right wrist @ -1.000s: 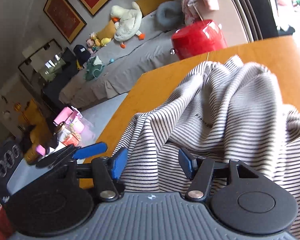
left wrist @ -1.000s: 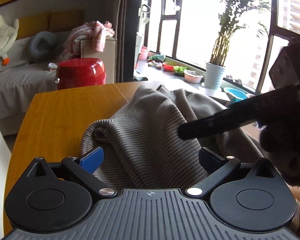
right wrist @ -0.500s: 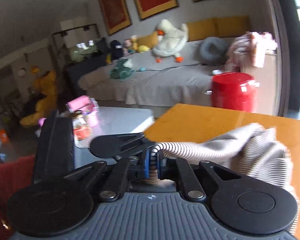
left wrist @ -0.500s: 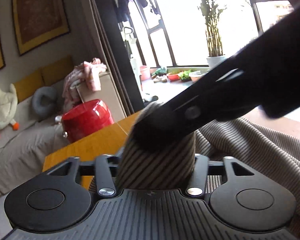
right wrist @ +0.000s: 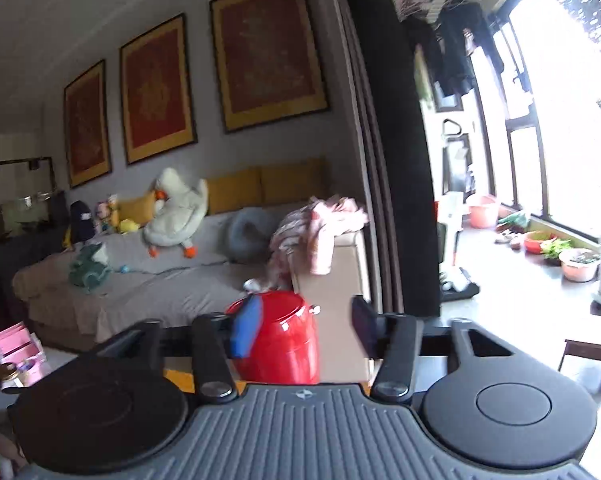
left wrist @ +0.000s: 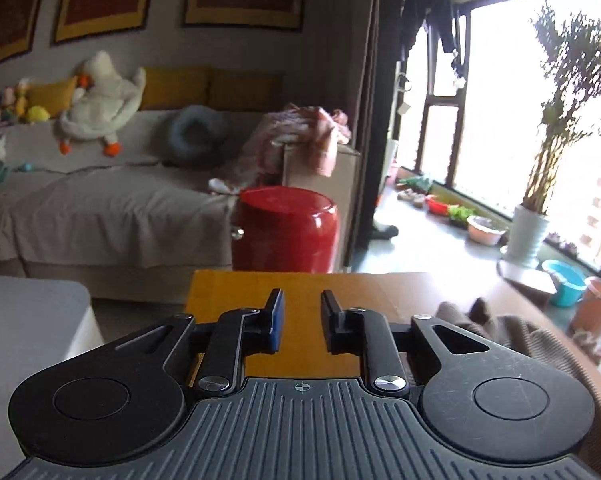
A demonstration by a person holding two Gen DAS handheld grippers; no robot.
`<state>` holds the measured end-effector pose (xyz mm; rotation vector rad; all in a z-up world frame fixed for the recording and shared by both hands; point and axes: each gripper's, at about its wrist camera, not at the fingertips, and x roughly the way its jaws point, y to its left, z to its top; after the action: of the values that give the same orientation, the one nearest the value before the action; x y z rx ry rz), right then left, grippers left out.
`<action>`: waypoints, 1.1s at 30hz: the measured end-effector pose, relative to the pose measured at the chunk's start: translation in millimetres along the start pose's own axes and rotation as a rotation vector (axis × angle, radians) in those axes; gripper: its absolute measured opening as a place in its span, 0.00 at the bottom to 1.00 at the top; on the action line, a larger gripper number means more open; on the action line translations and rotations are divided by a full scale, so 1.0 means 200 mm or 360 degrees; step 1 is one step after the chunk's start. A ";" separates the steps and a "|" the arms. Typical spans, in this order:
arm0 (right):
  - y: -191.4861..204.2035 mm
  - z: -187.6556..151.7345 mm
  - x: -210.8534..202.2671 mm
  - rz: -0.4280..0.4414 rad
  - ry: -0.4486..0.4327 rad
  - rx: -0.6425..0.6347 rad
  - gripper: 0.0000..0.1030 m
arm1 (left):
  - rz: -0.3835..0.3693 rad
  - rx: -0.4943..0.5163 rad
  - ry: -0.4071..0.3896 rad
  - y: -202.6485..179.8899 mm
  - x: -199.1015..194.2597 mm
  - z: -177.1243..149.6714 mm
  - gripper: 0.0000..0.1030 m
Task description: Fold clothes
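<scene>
An orange wooden table (left wrist: 300,292) carries 1 rumpled striped garment (left wrist: 540,344), lying along its right side near the edge.

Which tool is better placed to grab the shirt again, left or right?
Left, probably. The left tool is open over the table with the shirt beside it. The right tool, also open, points at the room; no shirt shows there.

Red stool (left wrist: 286,230), goose plush (left wrist: 100,102) (on sofa (left wrist: 100,204)), potted plant (left wrist: 540,168), framed pictures (right wrist: 266,50)
</scene>
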<state>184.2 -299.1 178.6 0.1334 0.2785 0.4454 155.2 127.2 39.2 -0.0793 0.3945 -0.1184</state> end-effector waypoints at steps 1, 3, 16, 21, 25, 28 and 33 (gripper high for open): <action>0.00 -0.05 0.05 0.0047 0.0074 0.0016 0.83 | -0.0069 -0.0014 -0.0003 -0.01 -0.02 -0.01 0.63; -0.01 -0.19 0.19 0.0082 0.0290 0.0069 0.83 | -0.0196 -0.0009 0.0004 -0.06 -0.05 -0.02 0.79; 0.29 -0.86 0.36 0.0056 0.0673 -0.0259 0.05 | -0.0200 0.0233 0.0313 -0.28 0.35 -0.23 0.13; 0.25 -0.56 0.35 -0.0071 0.0331 -0.0370 0.04 | 0.0038 0.0089 0.0154 -0.03 0.36 -0.08 0.08; 0.01 -0.58 0.58 -0.0310 0.0411 -0.0329 0.04 | 0.0238 -0.0011 0.0231 0.20 0.44 -0.10 0.11; -0.10 -0.74 0.73 -0.0379 0.0575 -0.0300 0.05 | 0.0289 -0.0039 0.0283 0.28 0.48 -0.15 0.18; -0.10 -0.82 0.81 -0.0433 0.0572 -0.0342 0.05 | 0.0268 -0.0035 0.0278 0.25 0.47 -0.14 0.23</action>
<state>284.1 -233.8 -20.3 -0.1963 0.5910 0.2234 235.6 163.7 -27.6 -0.0574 0.5752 0.0455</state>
